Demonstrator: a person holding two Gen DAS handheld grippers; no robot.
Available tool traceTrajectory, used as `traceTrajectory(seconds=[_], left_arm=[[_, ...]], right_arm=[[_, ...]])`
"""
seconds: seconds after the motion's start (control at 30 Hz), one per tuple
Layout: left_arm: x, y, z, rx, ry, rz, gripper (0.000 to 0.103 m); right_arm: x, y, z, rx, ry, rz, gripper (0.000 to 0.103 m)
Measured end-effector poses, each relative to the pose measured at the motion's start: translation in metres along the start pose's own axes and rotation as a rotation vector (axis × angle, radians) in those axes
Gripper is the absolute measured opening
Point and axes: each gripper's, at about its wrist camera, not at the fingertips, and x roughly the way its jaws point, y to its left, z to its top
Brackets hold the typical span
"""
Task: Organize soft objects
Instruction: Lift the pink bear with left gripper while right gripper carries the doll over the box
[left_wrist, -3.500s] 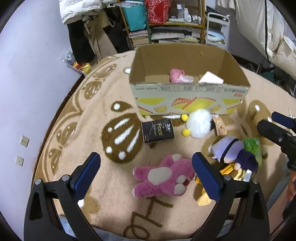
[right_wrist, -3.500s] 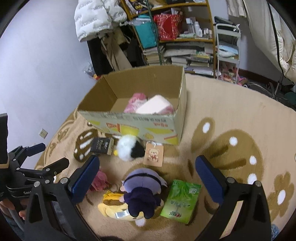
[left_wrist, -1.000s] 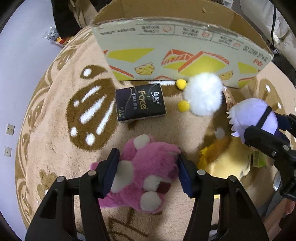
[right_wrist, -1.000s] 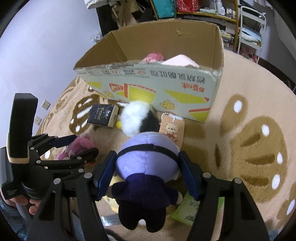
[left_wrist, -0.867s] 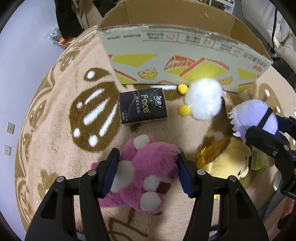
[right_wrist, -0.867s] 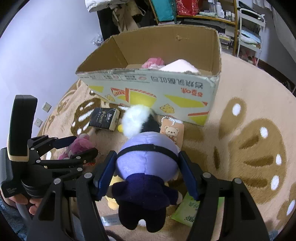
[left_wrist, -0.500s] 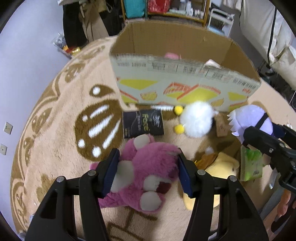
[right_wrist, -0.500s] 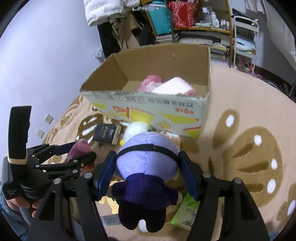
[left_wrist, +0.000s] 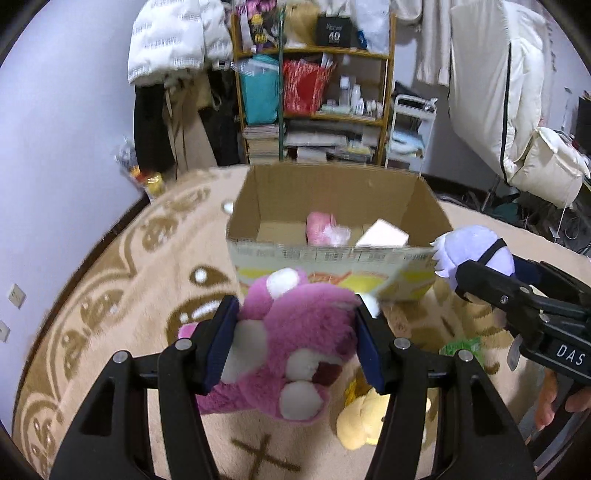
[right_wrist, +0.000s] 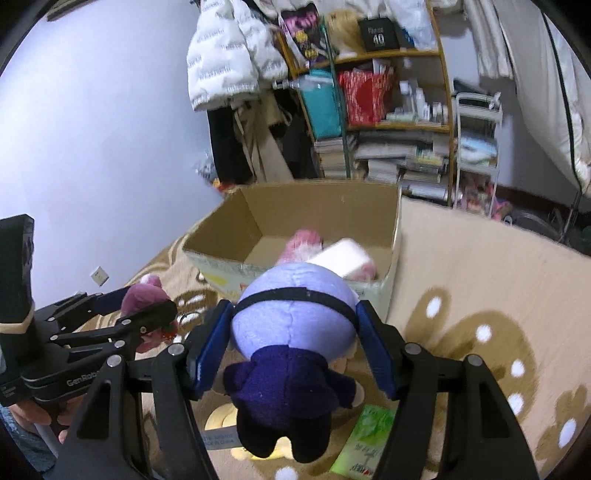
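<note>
My left gripper (left_wrist: 293, 338) is shut on a pink plush bear (left_wrist: 295, 339) and holds it up in front of the open cardboard box (left_wrist: 332, 251). My right gripper (right_wrist: 295, 347) is shut on a purple-headed plush doll (right_wrist: 291, 339) in a dark suit, held up before the same box (right_wrist: 391, 258). The box holds a pink plush (left_wrist: 319, 229) and a white soft block (left_wrist: 382, 234). In the left wrist view the right gripper (left_wrist: 517, 291) and the doll's head (left_wrist: 469, 251) show at the right. In the right wrist view the left gripper (right_wrist: 136, 310) and the bear (right_wrist: 142, 295) show at the left.
A yellow plush (left_wrist: 369, 424) and a green packet (right_wrist: 364, 443) lie on the beige patterned rug (left_wrist: 110, 314). Behind the box stand a full shelf (left_wrist: 314, 103), a white cart (left_wrist: 410, 125) and hanging coats (right_wrist: 229, 55). A purple wall (left_wrist: 55, 129) is to the left.
Both grippers have risen and tilted up with their plush toys. The box interior and the shelf behind it have come into view; the black tissue pack and white pompom toy have dropped out of sight.
</note>
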Motion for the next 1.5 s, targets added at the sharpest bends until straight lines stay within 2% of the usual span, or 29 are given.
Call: traceTrajectory(seconds=[0.37, 0.57, 0.87, 1.07, 1.17, 1.5], left_arm=[[-0.017, 0.001, 0.036, 0.014, -0.140, -0.006, 0.059], [-0.012, 0.004, 0.054, 0.029, -0.187, -0.007, 0.059], [-0.002, 0.004, 0.077, 0.046, -0.222, -0.003, 0.059], [0.009, 0.002, 0.085, 0.043, -0.221, -0.011, 0.059], [0.020, 0.002, 0.085, 0.033, -0.188, -0.030, 0.059], [0.039, -0.002, 0.086, 0.049, -0.163, -0.020, 0.059]], right_arm=[[-0.019, 0.006, 0.022, -0.049, -0.159, -0.088, 0.071], [-0.017, 0.001, 0.034, -0.030, -0.198, -0.128, 0.071], [-0.005, 0.001, 0.048, -0.067, -0.230, -0.166, 0.071], [0.003, -0.003, 0.053, -0.069, -0.229, -0.167, 0.071], [0.010, -0.008, 0.056, -0.054, -0.220, -0.167, 0.071], [0.025, -0.018, 0.059, -0.036, -0.205, -0.155, 0.071]])
